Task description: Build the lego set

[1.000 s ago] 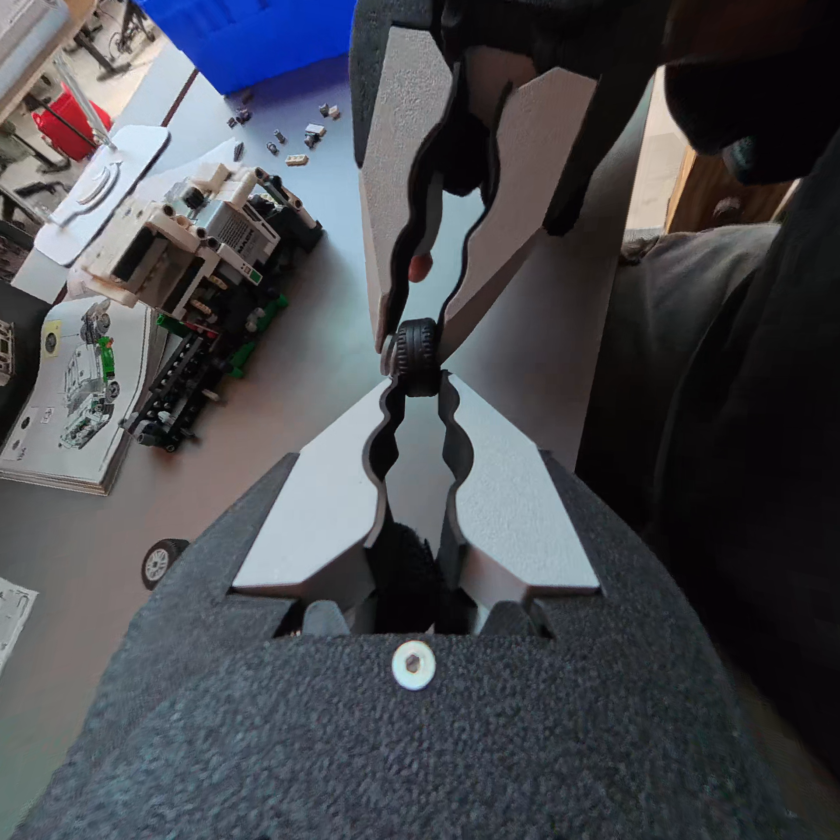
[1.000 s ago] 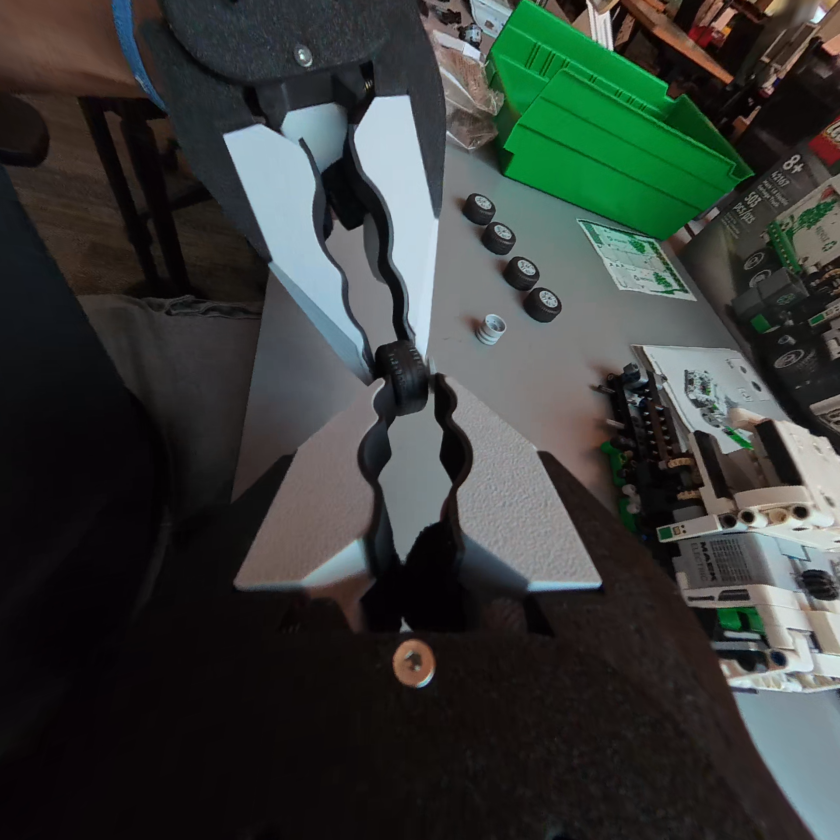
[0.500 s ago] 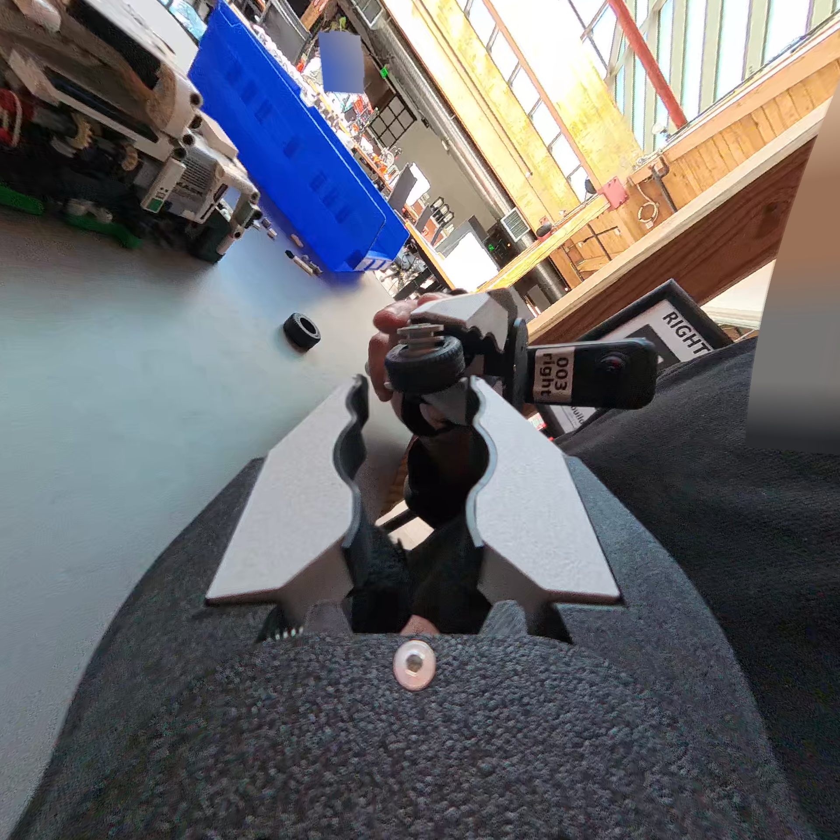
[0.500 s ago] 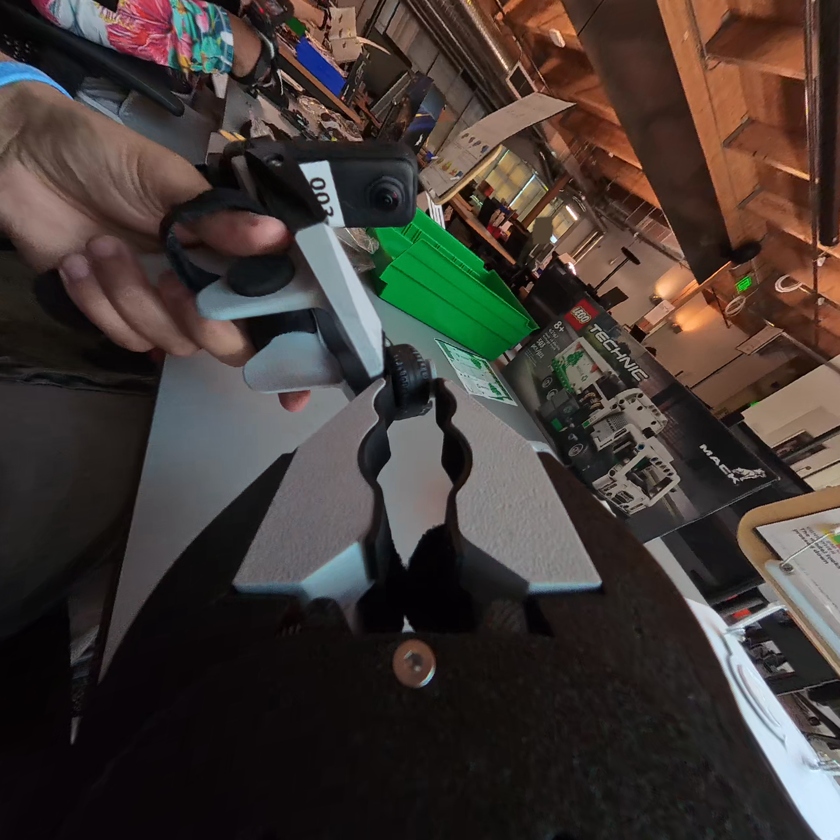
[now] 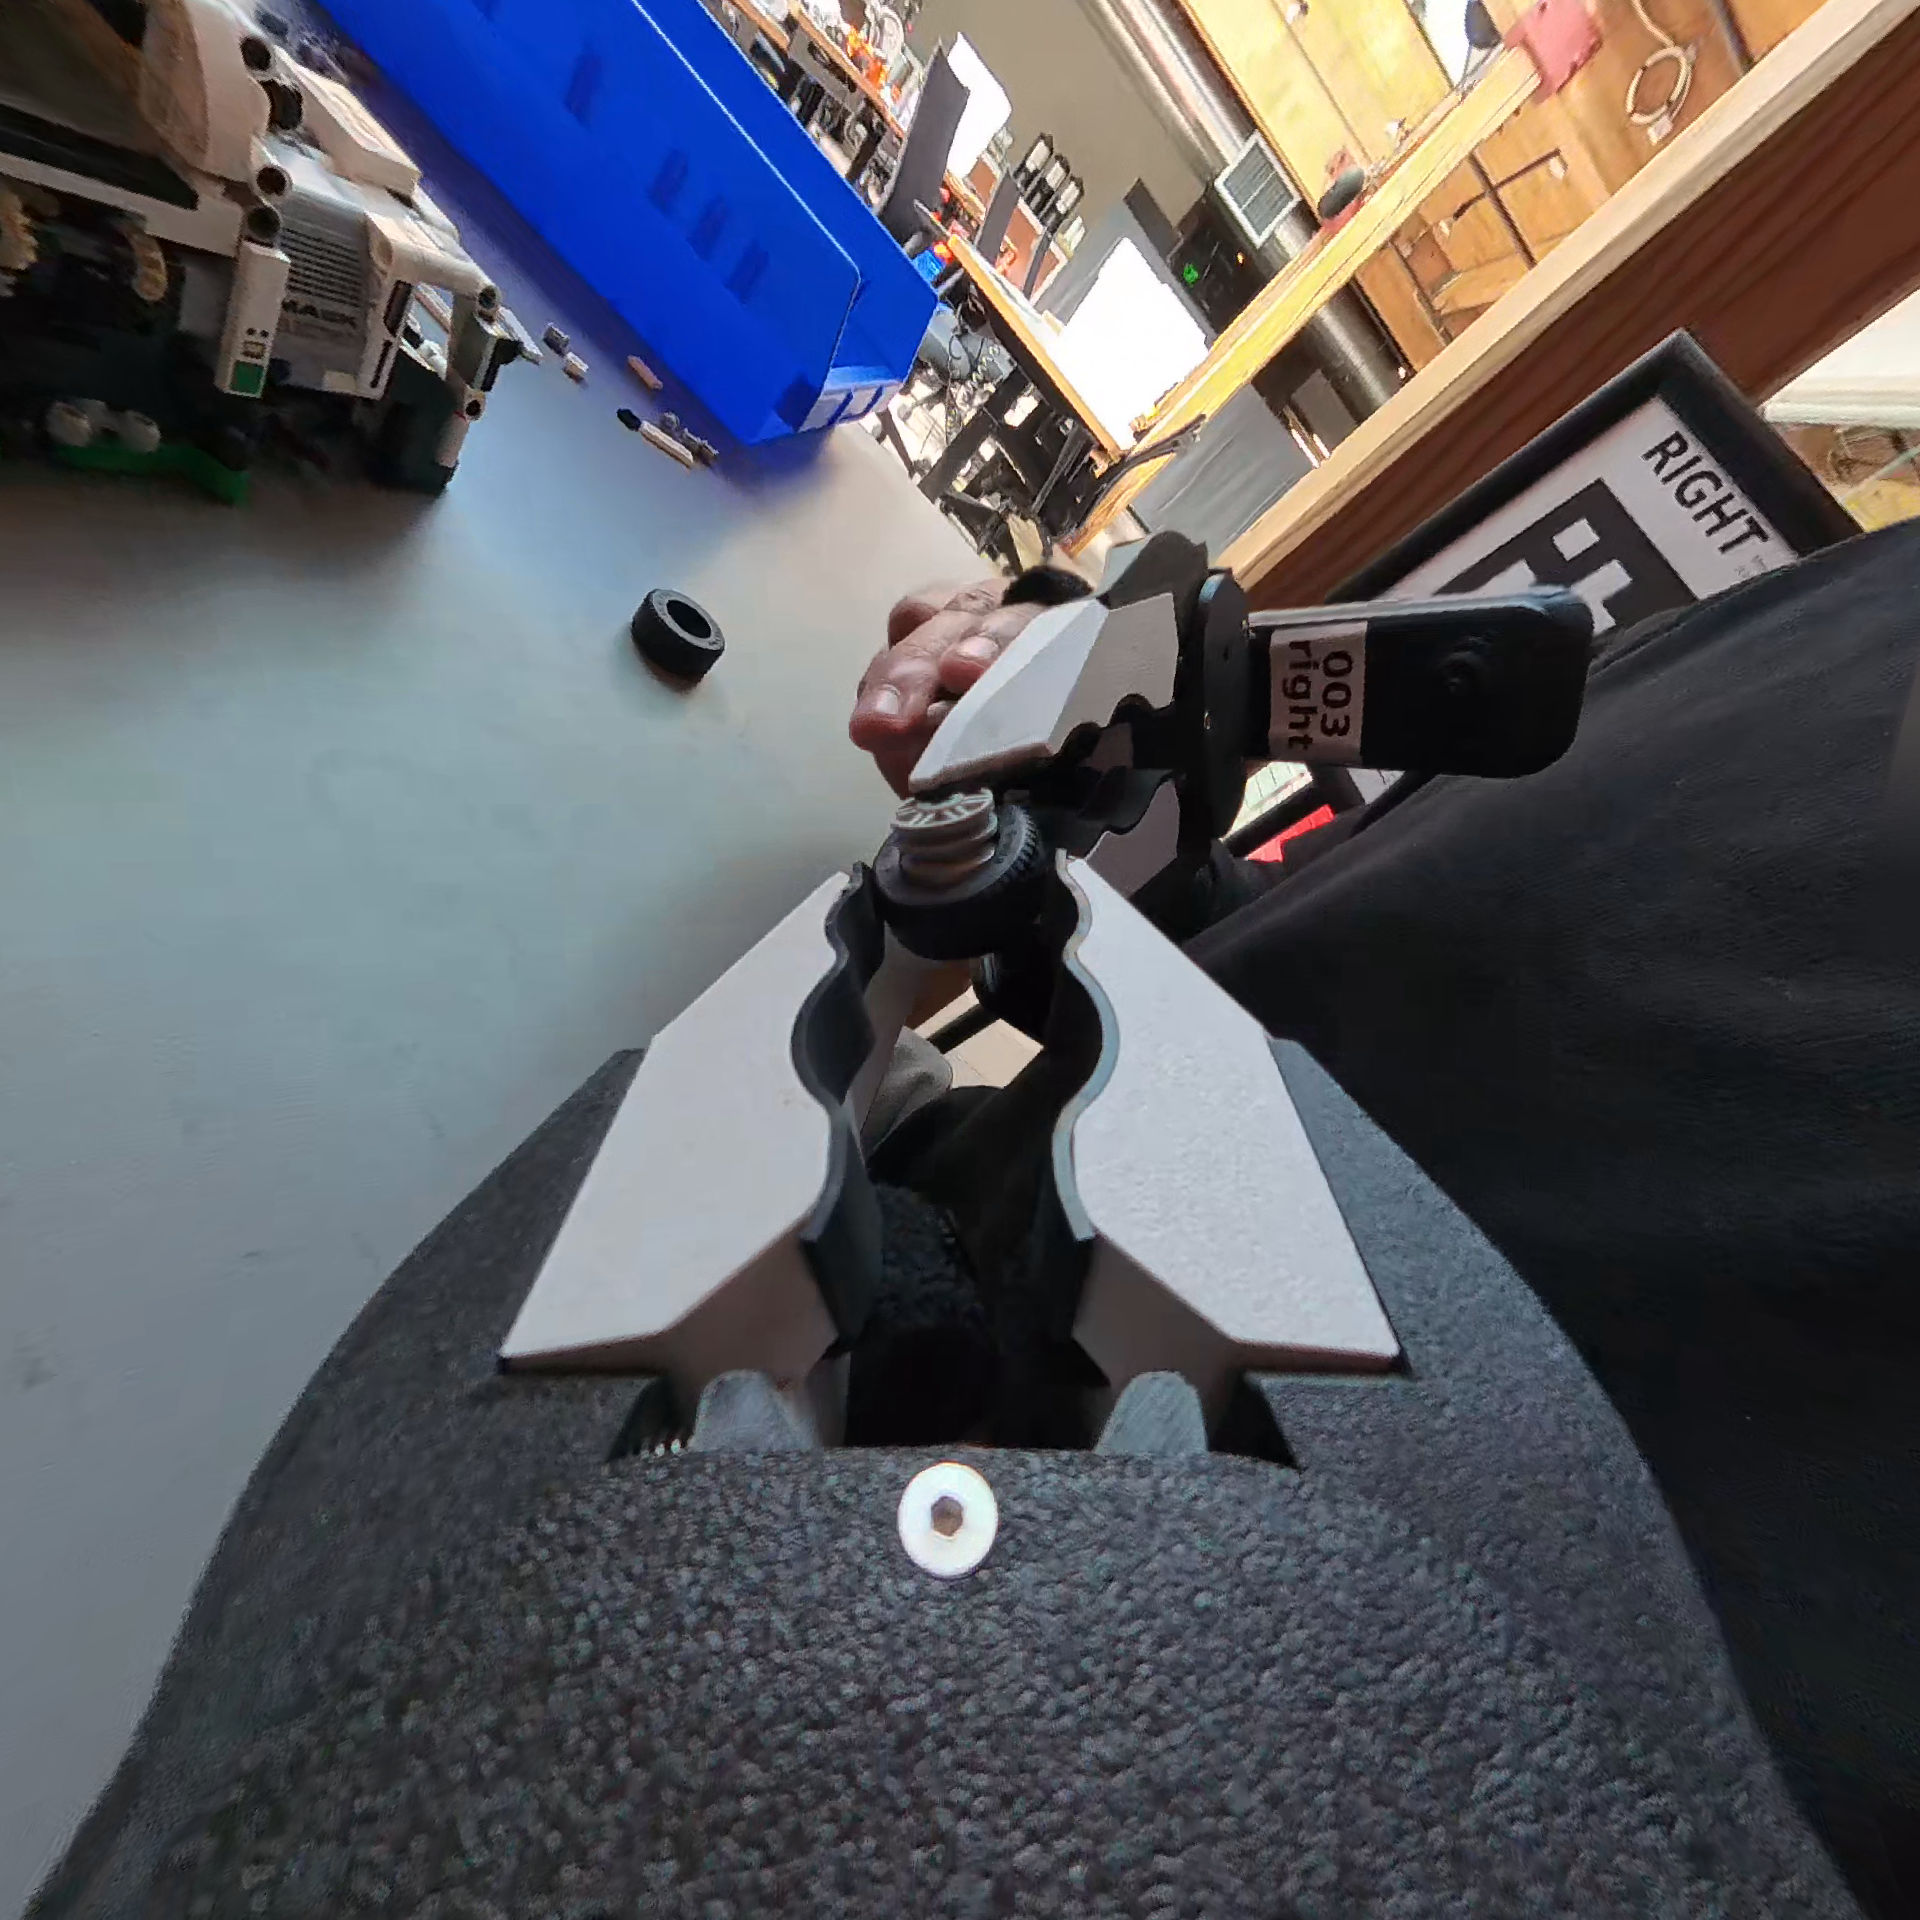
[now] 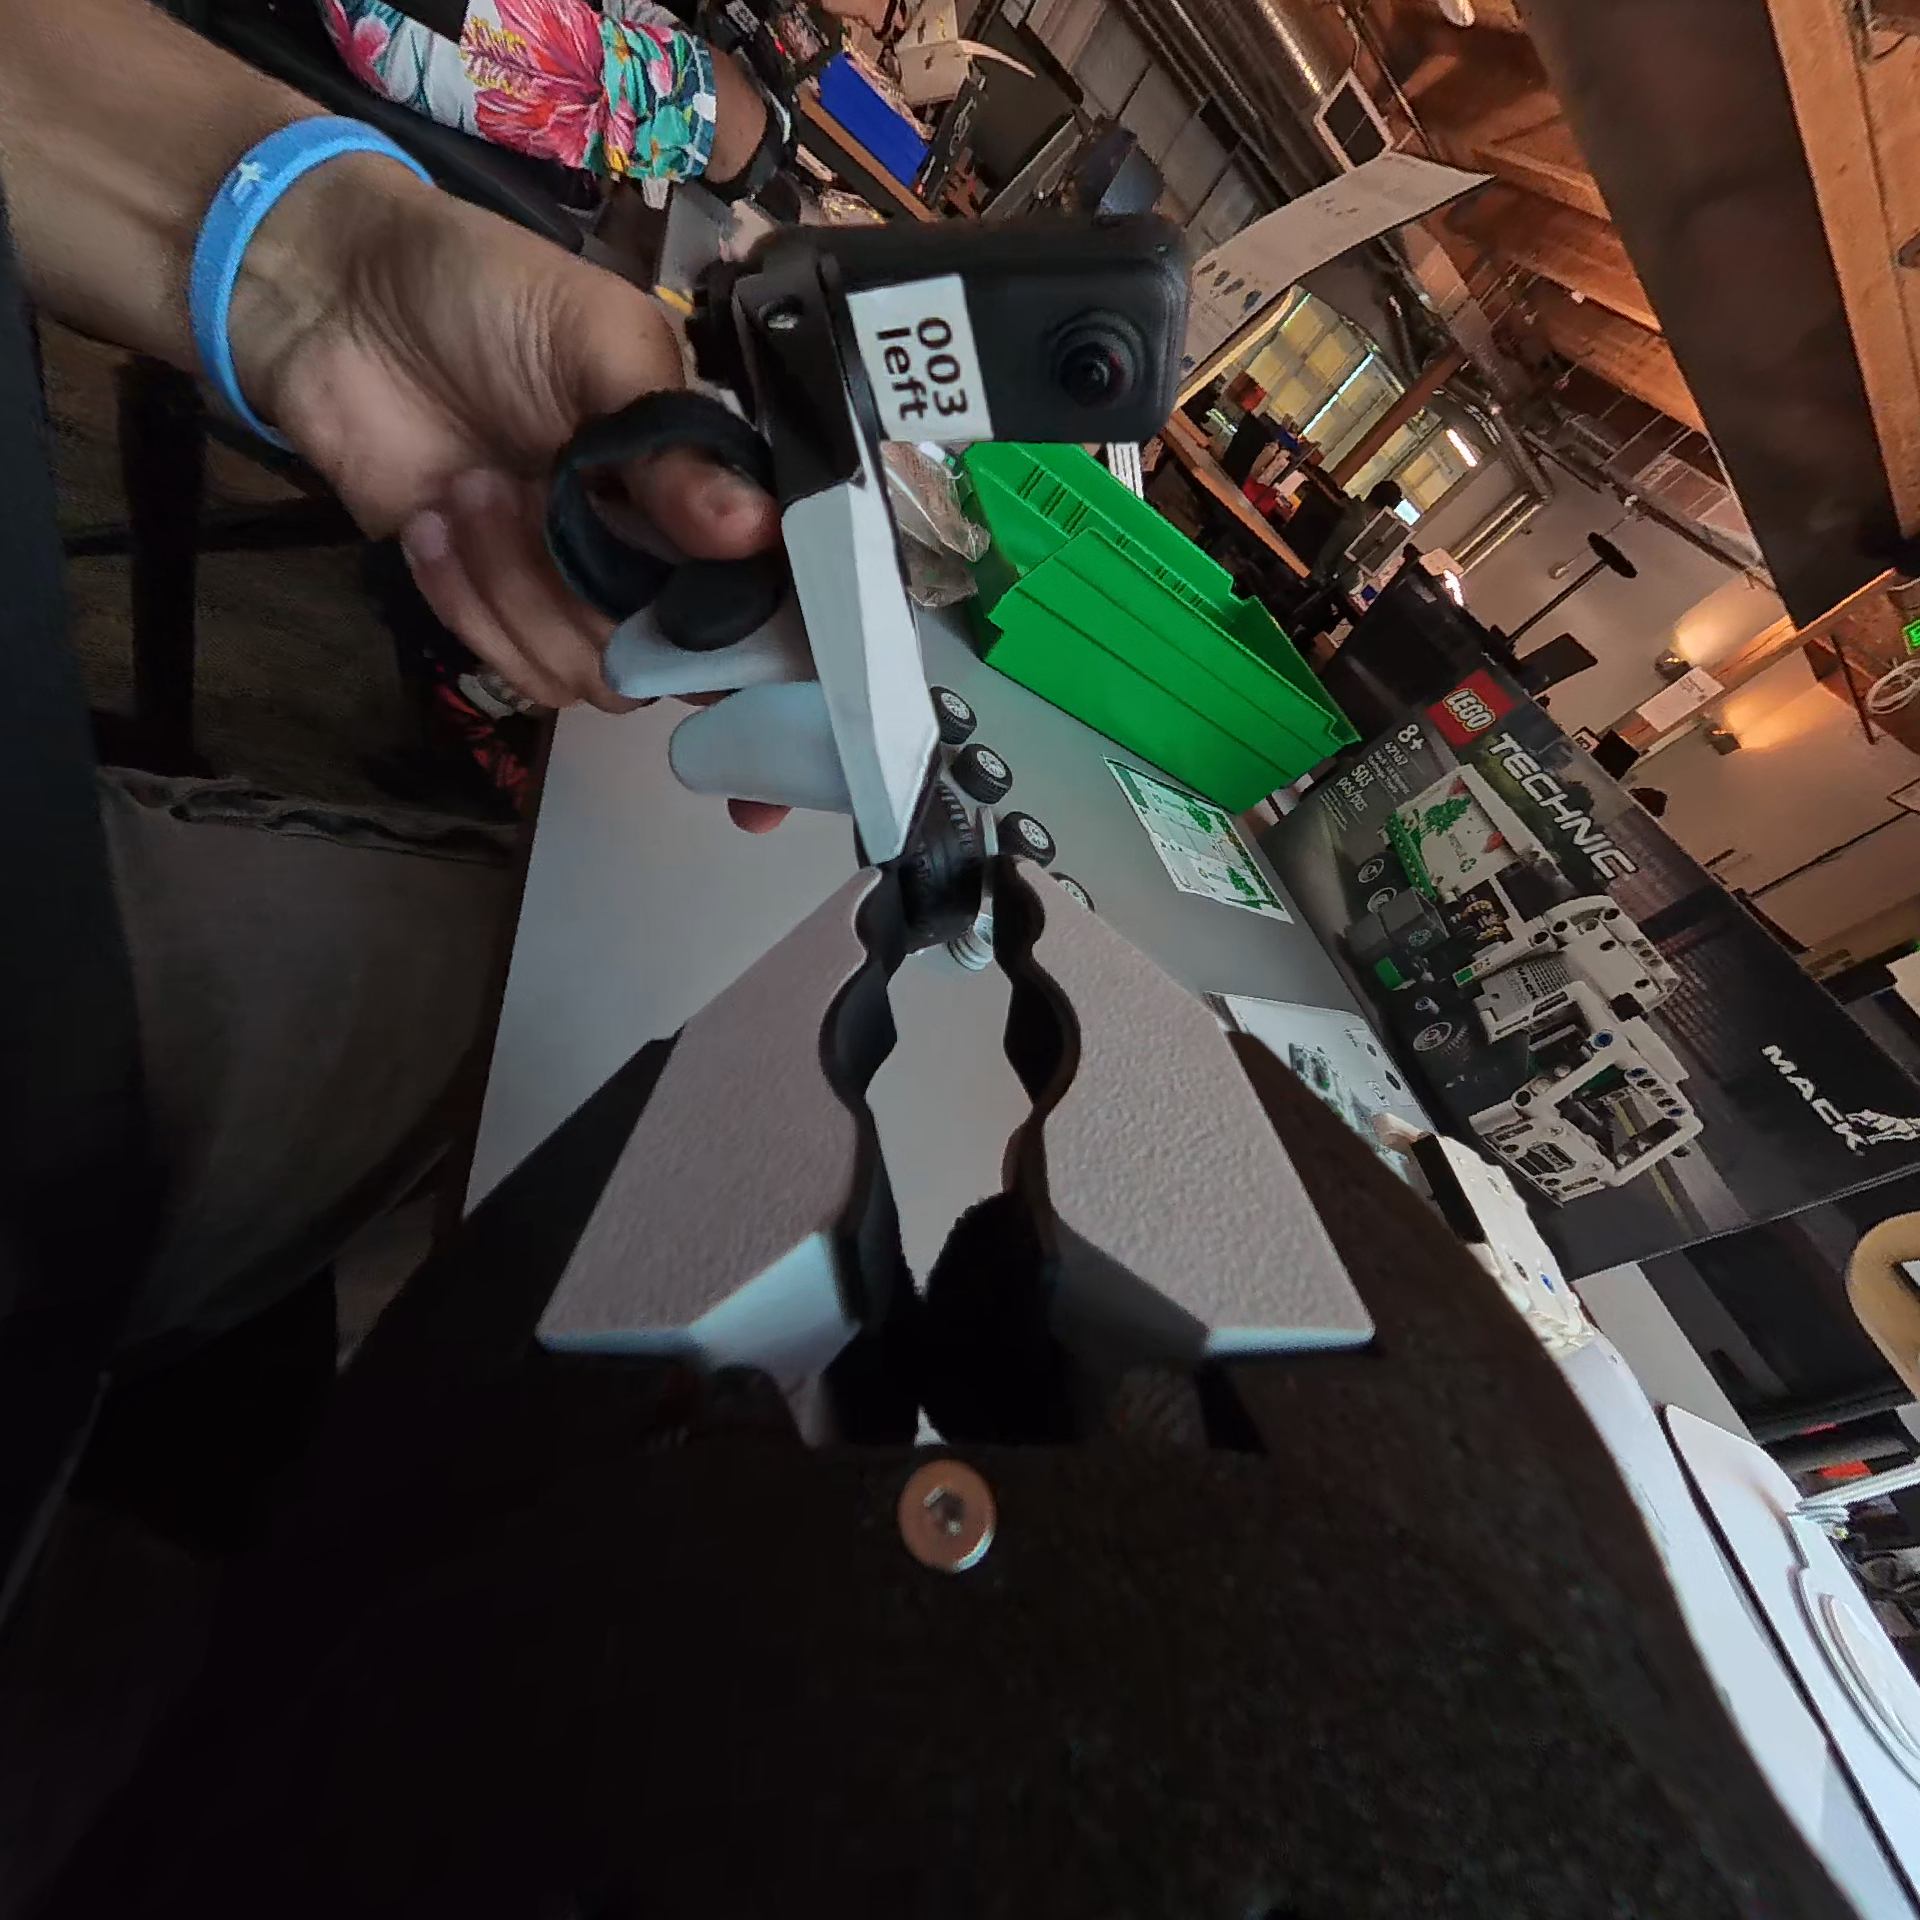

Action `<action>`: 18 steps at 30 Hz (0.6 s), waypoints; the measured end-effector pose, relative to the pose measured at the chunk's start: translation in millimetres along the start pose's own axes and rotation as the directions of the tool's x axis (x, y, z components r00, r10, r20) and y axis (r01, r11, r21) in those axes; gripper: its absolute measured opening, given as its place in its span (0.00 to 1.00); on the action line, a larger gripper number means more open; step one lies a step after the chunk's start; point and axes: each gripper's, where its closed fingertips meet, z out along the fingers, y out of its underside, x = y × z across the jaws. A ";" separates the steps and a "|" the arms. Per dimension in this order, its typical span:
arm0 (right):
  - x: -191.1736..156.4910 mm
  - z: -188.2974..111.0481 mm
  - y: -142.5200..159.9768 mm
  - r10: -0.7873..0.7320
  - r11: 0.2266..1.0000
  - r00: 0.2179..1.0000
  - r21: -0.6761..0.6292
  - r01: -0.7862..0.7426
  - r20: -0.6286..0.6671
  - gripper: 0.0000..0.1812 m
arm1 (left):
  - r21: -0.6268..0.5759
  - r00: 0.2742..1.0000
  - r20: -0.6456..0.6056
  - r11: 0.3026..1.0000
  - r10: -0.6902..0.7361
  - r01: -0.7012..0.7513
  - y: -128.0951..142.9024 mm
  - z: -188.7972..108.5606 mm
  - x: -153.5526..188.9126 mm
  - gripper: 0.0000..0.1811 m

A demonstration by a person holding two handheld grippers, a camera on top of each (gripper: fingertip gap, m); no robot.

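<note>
Left gripper point(image 5: 961, 894) fingers clamped on black tyre point(image 5: 961, 912), held in the air off the tabletop point(image 5: 364, 831) edge. Grey wheel hub point(image 5: 943, 823) sits partly in the tyre, top sticking out. Right gripper point(image 6: 951, 888) fingers pinch the wheel hub from the other side; in the right wrist view the hub point(image 6: 968, 940) pokes out beside the tyre point(image 6: 940, 868). Both grippers meet tip to tip at the tyre.

Relative to the tyre in the left wrist view: a spare black tyre point(image 5: 677, 633) lies on the tabletop up-left, the white truck model point(image 5: 208, 291) further up-left, blue bin point(image 5: 675, 229) behind it with small loose parts point(image 5: 665, 431) in between. In the right wrist view, finished wheels point(image 6: 982, 771) lie just behind the tyre, green bins point(image 6: 1132, 634) beyond them, sticker sheet point(image 6: 1195, 836) and set box point(image 6: 1558, 987) to the right.
</note>
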 end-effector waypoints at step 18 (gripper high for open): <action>5.0 -2.6 16.7 0.240 0.968 0.967 -0.099 -0.232 0.089 0.21 | -0.121 0.965 0.056 0.961 0.258 -0.250 -6.4 -14.8 -12.2 0.17</action>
